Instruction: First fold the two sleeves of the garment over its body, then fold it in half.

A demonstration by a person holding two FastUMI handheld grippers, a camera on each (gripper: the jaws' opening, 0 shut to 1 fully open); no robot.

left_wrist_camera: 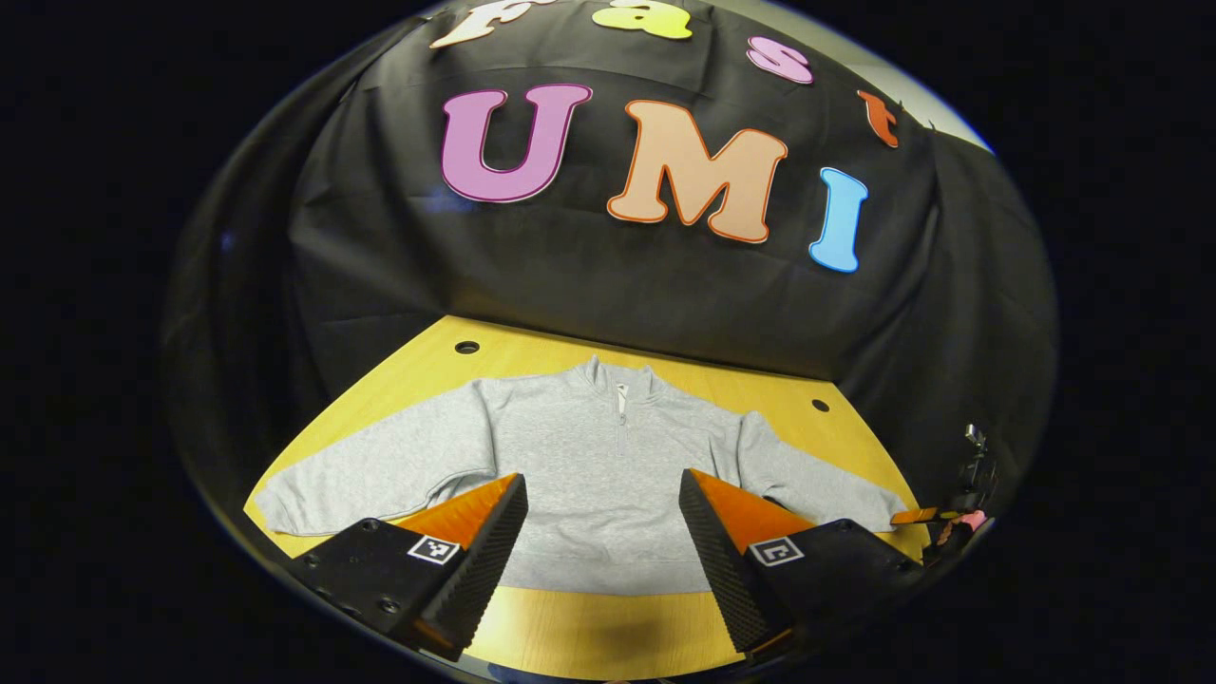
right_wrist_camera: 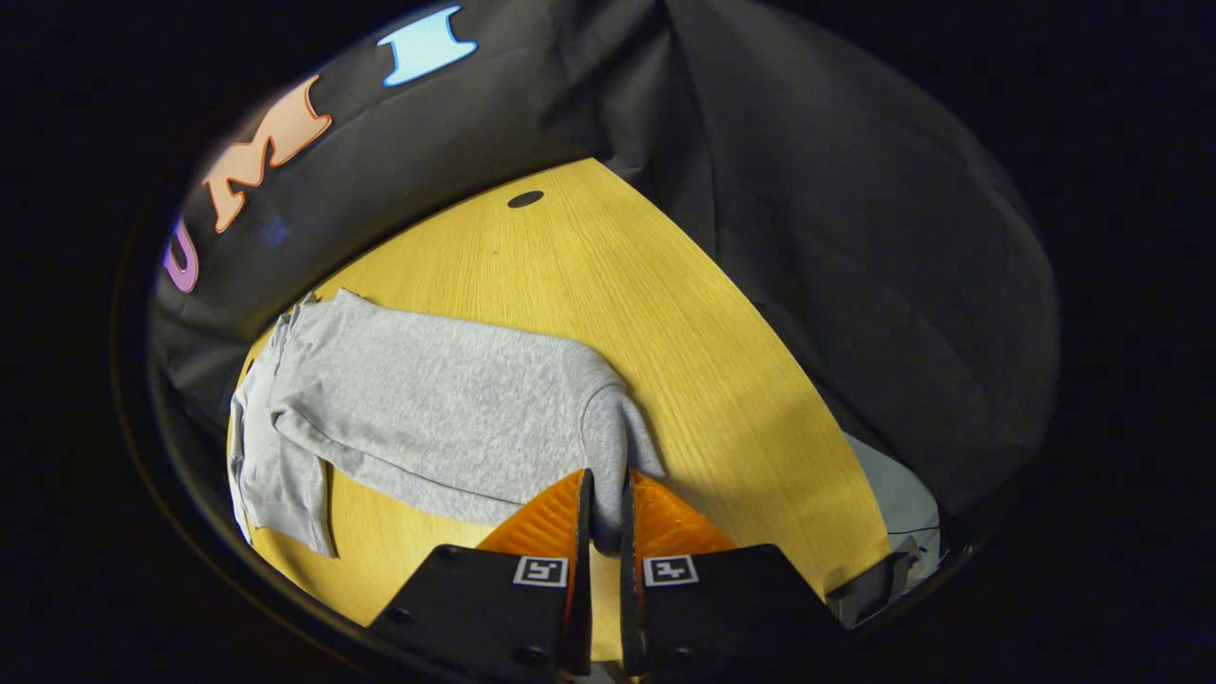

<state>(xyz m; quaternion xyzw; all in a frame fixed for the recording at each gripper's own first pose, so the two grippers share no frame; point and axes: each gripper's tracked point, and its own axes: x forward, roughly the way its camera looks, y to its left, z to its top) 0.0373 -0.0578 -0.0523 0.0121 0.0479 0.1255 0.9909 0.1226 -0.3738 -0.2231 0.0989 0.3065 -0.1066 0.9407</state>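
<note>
Pinching the right sleeve cuff (right_wrist_camera: pixel 622 446) of the grey quarter-zip sweatshirt (left_wrist_camera: pixel 594 465) lying flat on the bench (right_wrist_camera: pixel 665 313) with right gripper (right_wrist_camera: pixel 605 503) fingers nearly closed, left gripper (left_wrist_camera: pixel 603 532) gaping wide and empty, probably risking the cuff slipping out mid-fold.

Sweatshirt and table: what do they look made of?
Sweatshirt: soft grey heathered knit, likely cotton fleece, with ribbed cuffs and a zipped collar; it drapes limply. Table: yellow wood or wood-look laminate, smooth with fine straight grain.

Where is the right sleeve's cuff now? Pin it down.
In the right gripper view the cuff sits pinched between the right tool, bottom centre, on the wooden table.
</note>
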